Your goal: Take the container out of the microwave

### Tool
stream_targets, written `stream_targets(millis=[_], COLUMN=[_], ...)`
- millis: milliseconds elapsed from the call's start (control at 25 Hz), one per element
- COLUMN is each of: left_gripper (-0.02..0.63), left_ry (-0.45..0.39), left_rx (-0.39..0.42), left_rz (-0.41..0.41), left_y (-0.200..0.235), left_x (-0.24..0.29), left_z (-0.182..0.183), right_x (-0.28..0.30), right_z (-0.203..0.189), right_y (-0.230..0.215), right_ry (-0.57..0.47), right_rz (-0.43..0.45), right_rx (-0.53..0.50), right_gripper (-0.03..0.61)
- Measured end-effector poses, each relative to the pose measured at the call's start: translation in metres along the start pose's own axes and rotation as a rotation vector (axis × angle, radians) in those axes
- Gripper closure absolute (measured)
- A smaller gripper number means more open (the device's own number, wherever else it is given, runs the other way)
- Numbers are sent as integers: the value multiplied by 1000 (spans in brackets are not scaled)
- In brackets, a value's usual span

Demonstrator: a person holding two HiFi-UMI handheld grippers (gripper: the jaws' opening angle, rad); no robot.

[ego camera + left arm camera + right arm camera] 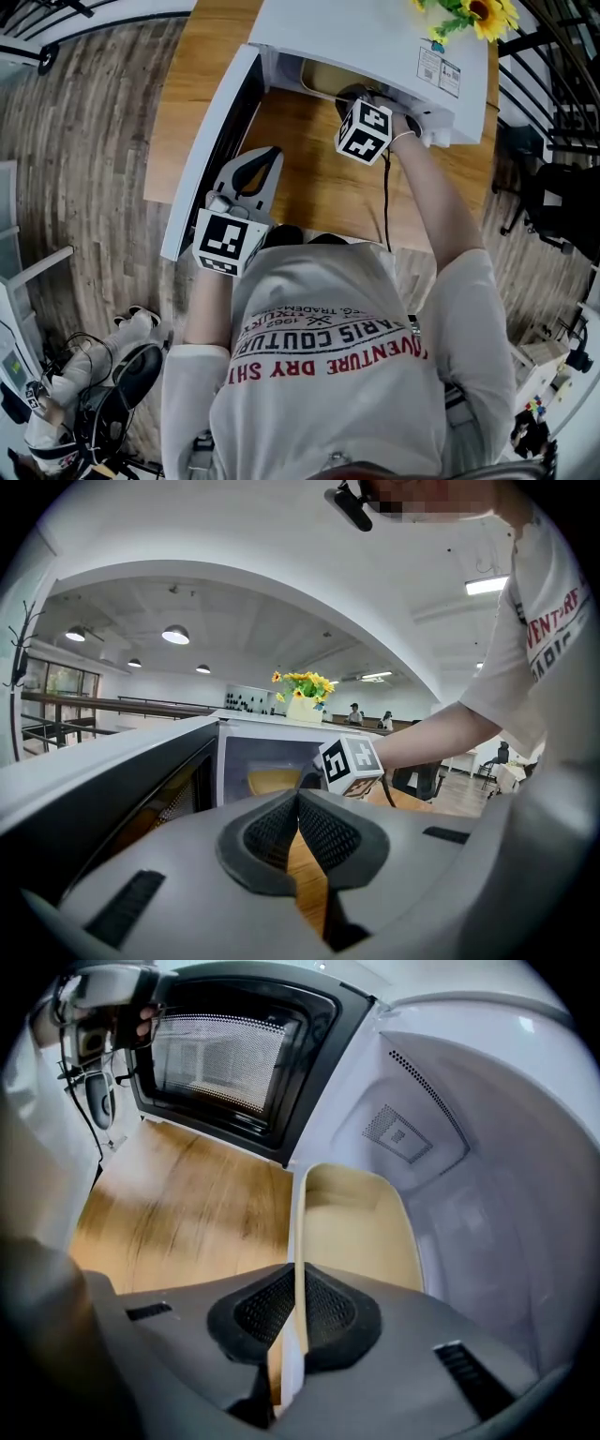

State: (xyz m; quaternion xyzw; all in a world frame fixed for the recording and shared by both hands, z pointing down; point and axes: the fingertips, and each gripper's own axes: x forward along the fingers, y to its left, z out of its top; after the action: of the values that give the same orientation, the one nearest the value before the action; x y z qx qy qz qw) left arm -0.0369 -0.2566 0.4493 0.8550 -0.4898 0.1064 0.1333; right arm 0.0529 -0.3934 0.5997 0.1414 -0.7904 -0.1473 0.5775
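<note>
The white microwave (375,37) stands on a wooden table (319,183) with its door (211,150) swung open to the left. Inside lies a shallow cream container (361,1232), also visible in the head view (319,77) and the left gripper view (274,780). My right gripper (298,1312) reaches into the microwave's mouth (354,96) and is shut on the container's near side wall, which stands thin and upright between the pads. My left gripper (267,161) hangs by the open door, jaws shut (298,829) with nothing between them.
The dark mesh door window (234,1054) stands to the left of the cavity. The cavity walls (469,1176) close in at the right and above. A pot of yellow flowers (473,14) sits on the microwave's top. A cable (385,202) trails from the right gripper.
</note>
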Motion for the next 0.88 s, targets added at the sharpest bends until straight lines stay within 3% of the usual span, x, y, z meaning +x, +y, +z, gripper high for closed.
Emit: stream_targets(millis=[160,560,880], left_gripper=[597,597,597], left_ry=[-1,-40,-83], left_rx=[1,16,47], left_rz=[-4,6,11], left_y=[-2,-10,-20], left_x=[-4,-21,-34], left_z=[0,8,25], right_x=[-11,-68,-138], right_z=[5,18,33], right_y=[9,54,75], right_ry=[-26,-110,-315], right_rz=[20,74,64], right_rx=[9,172,321], right_gripper=[540,545,546])
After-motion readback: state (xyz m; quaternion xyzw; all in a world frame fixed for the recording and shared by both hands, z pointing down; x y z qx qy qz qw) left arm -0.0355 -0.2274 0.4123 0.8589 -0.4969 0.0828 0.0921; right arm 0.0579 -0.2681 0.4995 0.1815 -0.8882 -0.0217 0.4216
